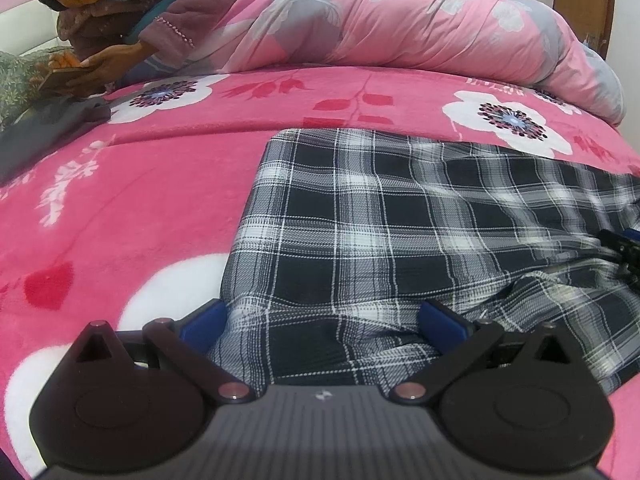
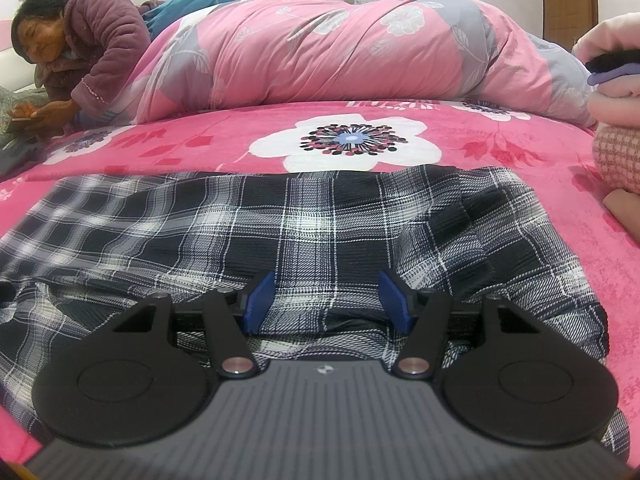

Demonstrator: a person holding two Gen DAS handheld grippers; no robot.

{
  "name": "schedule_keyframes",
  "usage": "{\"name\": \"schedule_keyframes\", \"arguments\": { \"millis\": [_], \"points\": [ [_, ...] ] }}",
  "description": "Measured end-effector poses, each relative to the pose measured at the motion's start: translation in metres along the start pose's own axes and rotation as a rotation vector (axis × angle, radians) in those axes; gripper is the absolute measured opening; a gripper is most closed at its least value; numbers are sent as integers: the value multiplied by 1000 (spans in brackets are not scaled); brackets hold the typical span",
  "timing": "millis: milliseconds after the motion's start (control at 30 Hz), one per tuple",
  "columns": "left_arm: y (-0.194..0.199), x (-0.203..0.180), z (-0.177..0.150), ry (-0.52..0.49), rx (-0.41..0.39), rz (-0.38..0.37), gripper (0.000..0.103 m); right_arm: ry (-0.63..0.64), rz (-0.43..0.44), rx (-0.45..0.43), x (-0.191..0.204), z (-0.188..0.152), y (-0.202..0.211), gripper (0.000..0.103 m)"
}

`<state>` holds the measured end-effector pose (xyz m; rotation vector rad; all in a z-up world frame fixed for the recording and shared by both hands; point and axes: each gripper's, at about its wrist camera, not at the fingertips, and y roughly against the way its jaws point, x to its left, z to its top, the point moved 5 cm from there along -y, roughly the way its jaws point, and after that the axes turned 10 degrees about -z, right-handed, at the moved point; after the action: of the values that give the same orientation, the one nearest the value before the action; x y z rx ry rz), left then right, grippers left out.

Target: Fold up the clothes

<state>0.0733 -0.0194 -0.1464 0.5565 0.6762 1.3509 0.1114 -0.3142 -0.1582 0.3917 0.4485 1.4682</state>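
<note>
While spread flat near the bed's front edge, plaid garment (image 1: 400, 220) found rumpled along its near hem. Left gripper (image 1: 324, 322) and right gripper (image 2: 326, 300) noted spread, nothing pinched. Advised: pinch both hem corners evenly, lift together, fold away squarely.

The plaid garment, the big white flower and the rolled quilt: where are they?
plaid garment (image 2: 320, 224): right wrist view, middle of cloth.
white flower (image 2: 352, 140): right wrist view, dark centre.
rolled quilt (image 1: 420, 28): left wrist view, pink middle.

Even, soft indoor light; strong fisheye bending and dark corners.
</note>
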Motion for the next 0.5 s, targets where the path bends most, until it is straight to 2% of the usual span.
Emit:
{"name": "schedule_keyframes", "arguments": {
  "millis": [167, 300, 400, 500],
  "points": [
    [4, -3, 0, -47, -31, 35, 103, -2, 1, -1, 0, 0, 0, 58],
    [20, -9, 4, -125, -126, 96, 103, -1, 1, -1, 0, 0, 0, 58],
    [29, -16, 8, -151, -189, 52, 103, 0, 3, 12, 0, 2, 1, 58],
    [30, -25, 12, -186, -206, 1, 100, 1, 5, 26, 0, 4, 1, 59]
  ]
}}
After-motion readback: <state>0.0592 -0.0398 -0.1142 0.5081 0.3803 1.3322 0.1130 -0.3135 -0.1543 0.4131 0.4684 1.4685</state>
